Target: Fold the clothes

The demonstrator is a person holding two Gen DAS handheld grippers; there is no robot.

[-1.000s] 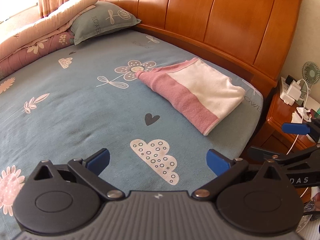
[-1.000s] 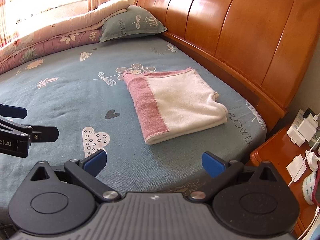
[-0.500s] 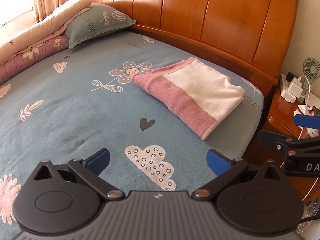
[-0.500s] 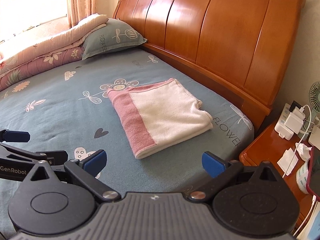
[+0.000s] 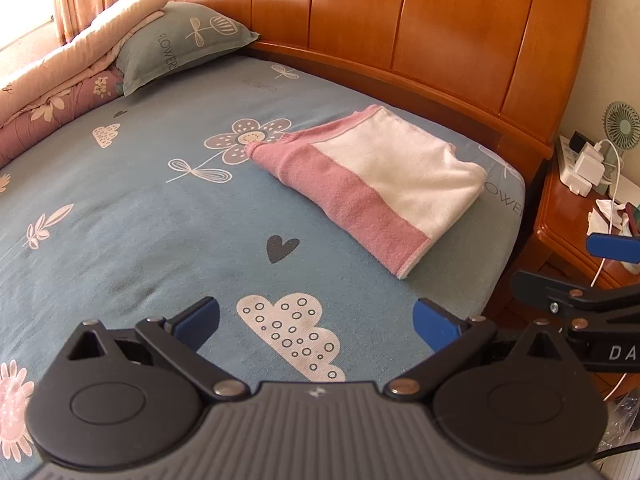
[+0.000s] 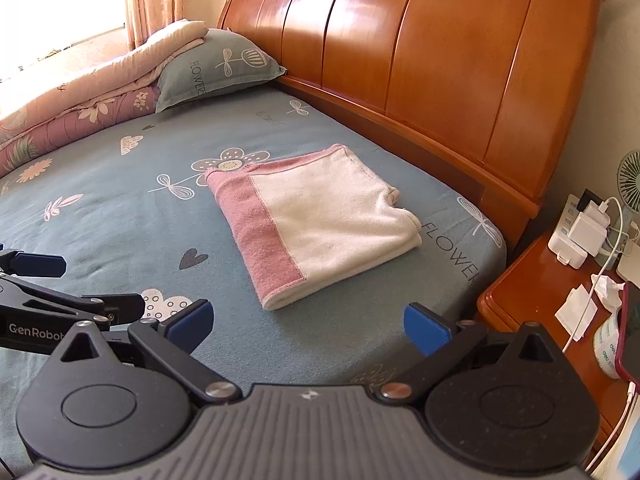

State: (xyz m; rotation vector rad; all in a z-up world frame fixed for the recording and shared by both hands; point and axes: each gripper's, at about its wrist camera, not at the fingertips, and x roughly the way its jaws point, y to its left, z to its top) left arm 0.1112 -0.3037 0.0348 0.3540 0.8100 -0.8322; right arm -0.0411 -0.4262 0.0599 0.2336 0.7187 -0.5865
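Observation:
A folded towel, white with a pink band (image 5: 372,184), lies flat on the blue patterned bedsheet (image 5: 140,216) near the headboard; it also shows in the right wrist view (image 6: 320,220). My left gripper (image 5: 316,322) is open and empty, held above the sheet short of the towel. My right gripper (image 6: 308,322) is open and empty, above the bed's near edge, short of the towel. The left gripper's fingers (image 6: 36,264) show at the left of the right wrist view. The right gripper's fingers (image 5: 612,246) show at the right of the left wrist view.
A wooden headboard (image 6: 420,52) runs behind the bed. A pillow (image 6: 216,64) and a rolled quilt (image 6: 80,96) lie at the far left. A wooden nightstand (image 6: 532,300) at the right holds chargers, cables, tissue, a phone and a small fan (image 5: 622,124).
Both grippers have drawn back and away from the towel and turned slightly right; the towel looks smaller and has not moved. Both stay open.

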